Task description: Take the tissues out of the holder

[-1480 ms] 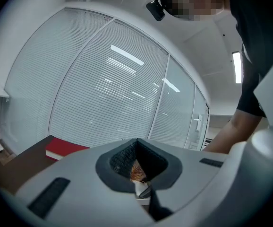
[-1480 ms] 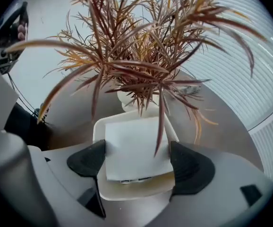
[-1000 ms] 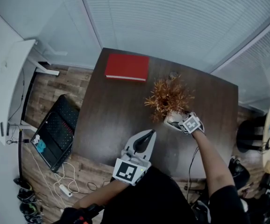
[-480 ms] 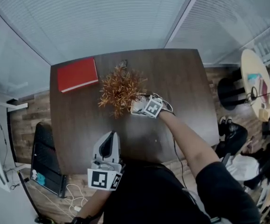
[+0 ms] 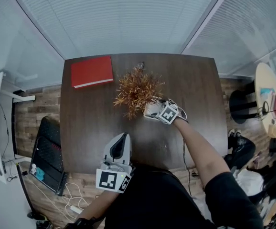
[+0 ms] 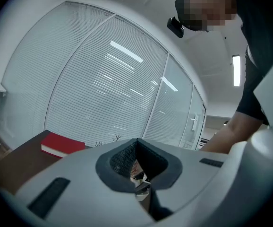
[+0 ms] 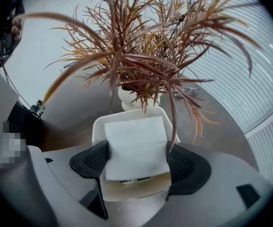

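A white stack of tissues [image 7: 136, 145] stands in a white holder [image 7: 127, 118] on the dark table, in front of the plant's white pot [image 7: 127, 98]. My right gripper [image 7: 136, 157] points steeply down over it. Its jaws have just been closing, and its black pads [image 7: 91, 160] now touch the stack's two side edges. In the head view the right gripper [image 5: 151, 110] sits at the foot of the plant [image 5: 135, 89], and the holder is mostly hidden under it. My left gripper [image 5: 121, 137] is shut and empty, held level near the table's front edge [image 6: 137, 167].
A red book [image 5: 92, 71] lies at the table's far left corner [image 6: 61, 144]. The dried orange plant's leaves [image 7: 141, 56] hang over the holder and brush the right jaw. Bare dark tabletop [image 5: 200, 89] lies to the right. Blinds stand behind the table.
The head view has swung, so the table sits differently in the picture. Both grippers keep their places on the table: the right at the plant's base, the left at the front edge.
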Demonstrator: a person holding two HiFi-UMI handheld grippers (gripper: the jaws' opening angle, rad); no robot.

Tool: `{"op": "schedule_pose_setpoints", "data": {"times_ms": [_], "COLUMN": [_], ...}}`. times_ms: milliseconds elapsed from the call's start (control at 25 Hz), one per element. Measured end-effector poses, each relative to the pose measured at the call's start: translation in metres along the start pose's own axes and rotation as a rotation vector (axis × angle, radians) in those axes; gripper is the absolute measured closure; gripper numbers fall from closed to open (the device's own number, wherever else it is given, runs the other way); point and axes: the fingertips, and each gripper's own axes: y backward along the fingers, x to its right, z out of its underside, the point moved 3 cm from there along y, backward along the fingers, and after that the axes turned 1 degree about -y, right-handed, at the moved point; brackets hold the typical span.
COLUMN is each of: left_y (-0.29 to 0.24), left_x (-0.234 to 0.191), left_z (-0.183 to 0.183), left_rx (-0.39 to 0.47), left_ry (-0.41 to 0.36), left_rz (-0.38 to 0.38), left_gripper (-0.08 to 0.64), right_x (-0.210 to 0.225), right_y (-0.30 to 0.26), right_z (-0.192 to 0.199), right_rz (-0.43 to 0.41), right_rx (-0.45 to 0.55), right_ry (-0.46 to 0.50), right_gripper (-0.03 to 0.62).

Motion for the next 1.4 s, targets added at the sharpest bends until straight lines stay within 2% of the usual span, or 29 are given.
{"op": "schedule_pose_setpoints", "data": {"times_ms": [160,520,800,960,1080,1280,1400], "left_y": [0.001,0.005,0.004,0.008,0.014,0.020,0.022], "left_x": [-0.002,0.004,0.018,0.025,0.028,0.029,0.035], "left_z": [0.002,0.002,0.007,0.008,0.011,0.015,0.017], "left_rx": [-0.008,0.000,0.013,0.016,0.013,0.009,0.011], "left_ry": [0.011,0.019,0.040,0.058,0.078,0.105,0.094], "left_rz": [0.001,0.029,0.095,0.116,0.122,0.105,0.095], "left_gripper": [0.561,0.561,0.561,0.561,0.561,0.561,0.561], "right_x": [-0.005,-0.013,-0.014,-0.017,-0.020,-0.022,-0.028], "right_y": [0.007,0.021,0.043,0.056,0.065,0.080,0.083], "right_z": [0.003,0.002,0.000,0.005,0.007,0.004,0.007], "right_rz": [-0.023,0.003,0.048,0.061,0.070,0.100,0.090], "right_rx": [-0.012,0.028,0.058,0.081,0.094,0.109,0.106], "right_ry": [-0.056,-0.032,-0.038,-0.080,-0.107,-0.100,-0.091], "right_gripper": [0.201,0.201,0.201,0.201,0.201,0.201,0.201]}}
